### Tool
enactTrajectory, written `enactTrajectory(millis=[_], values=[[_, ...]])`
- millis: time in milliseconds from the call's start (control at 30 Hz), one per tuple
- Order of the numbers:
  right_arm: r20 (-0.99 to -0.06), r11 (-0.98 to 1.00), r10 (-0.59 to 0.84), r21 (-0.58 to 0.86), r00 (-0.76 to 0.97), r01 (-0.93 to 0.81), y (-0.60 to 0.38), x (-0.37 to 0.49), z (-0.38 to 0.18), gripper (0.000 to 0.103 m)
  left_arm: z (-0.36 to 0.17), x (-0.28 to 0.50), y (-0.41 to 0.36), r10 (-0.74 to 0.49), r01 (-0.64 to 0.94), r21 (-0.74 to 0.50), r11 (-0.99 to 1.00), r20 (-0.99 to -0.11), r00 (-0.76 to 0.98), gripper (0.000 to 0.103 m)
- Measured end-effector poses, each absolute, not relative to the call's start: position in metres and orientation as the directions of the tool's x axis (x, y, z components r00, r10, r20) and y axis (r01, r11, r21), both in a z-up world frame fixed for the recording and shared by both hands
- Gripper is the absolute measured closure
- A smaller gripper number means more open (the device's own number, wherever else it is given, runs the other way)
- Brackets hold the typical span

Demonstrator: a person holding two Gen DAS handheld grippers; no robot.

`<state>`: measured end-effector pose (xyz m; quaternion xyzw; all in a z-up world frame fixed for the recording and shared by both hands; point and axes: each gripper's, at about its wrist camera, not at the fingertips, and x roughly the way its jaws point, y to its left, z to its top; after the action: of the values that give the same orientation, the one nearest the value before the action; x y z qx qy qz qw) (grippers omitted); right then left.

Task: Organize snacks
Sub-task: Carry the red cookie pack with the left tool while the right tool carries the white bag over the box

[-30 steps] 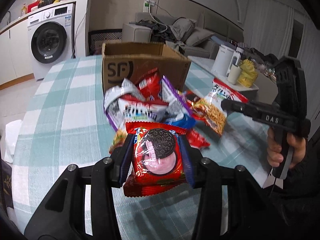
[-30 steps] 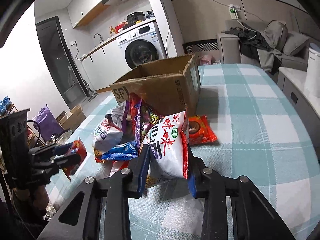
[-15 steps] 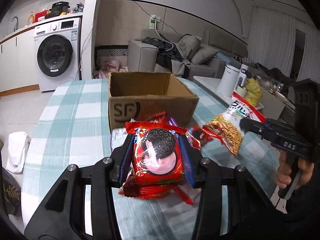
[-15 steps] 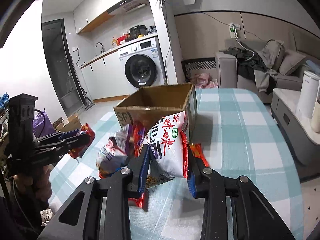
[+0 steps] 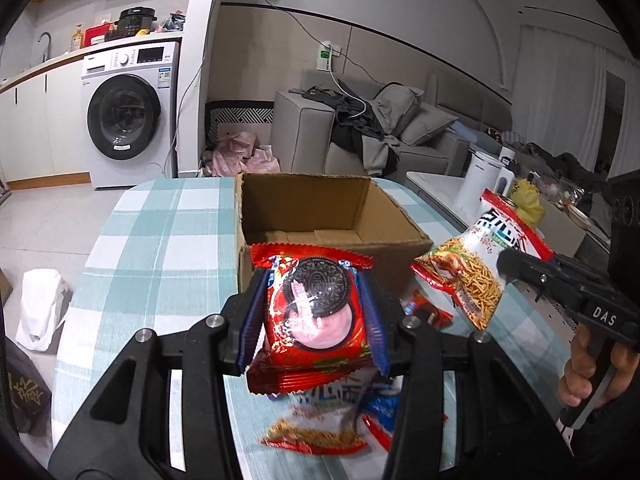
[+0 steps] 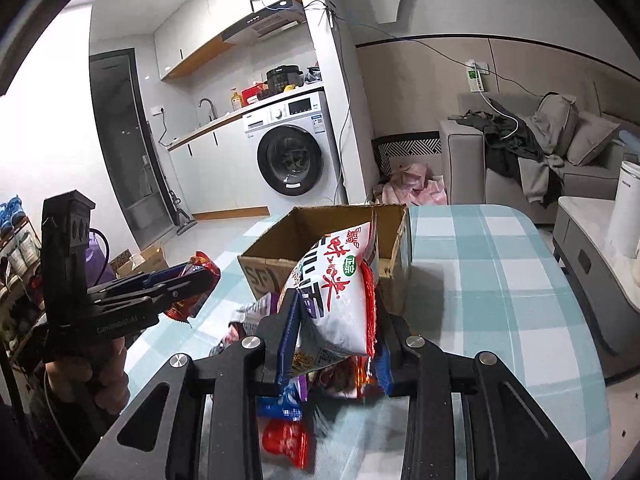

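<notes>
My left gripper (image 5: 314, 318) is shut on a red Oreo packet (image 5: 316, 316) and holds it above the table, just in front of the open cardboard box (image 5: 320, 216). My right gripper (image 6: 334, 330) is shut on a white noodle snack bag (image 6: 340, 292), also raised near the box (image 6: 320, 240). That bag shows in the left wrist view (image 5: 480, 272), and the left gripper with its red packet shows in the right wrist view (image 6: 196, 280). Several loose snack packets (image 5: 332, 416) lie on the table below both grippers.
The table has a teal and white checked cloth (image 5: 160, 240). A washing machine (image 5: 128, 116) and a grey sofa (image 5: 380, 136) stand beyond it. A side table with a white appliance (image 6: 628, 208) is at the right.
Both grippers have risen from the snack pile with their packets and moved toward the box. The box's empty inside has come into view.
</notes>
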<state>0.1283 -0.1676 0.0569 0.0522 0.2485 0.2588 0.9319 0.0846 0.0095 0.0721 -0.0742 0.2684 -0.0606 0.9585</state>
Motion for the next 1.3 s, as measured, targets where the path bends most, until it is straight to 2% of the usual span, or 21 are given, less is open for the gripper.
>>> enactTrajectory(millis=[467,1300], values=[[-0.43,0.87,0.494,0.243,0.756,-0.43,-0.153,0.171,0.066,0.071,0.067,0.14,0.017,-0.122,0.035,-0.174,0.984,-0.518,0.847,0.062],[-0.466,0.902,0.431,0.26,0.773,-0.346,-0.144,0.243,0.062,0.071,0.062,0.226,0.011,-0.144,0.069,-0.156,0.985,-0.543,0.827,0.061]])
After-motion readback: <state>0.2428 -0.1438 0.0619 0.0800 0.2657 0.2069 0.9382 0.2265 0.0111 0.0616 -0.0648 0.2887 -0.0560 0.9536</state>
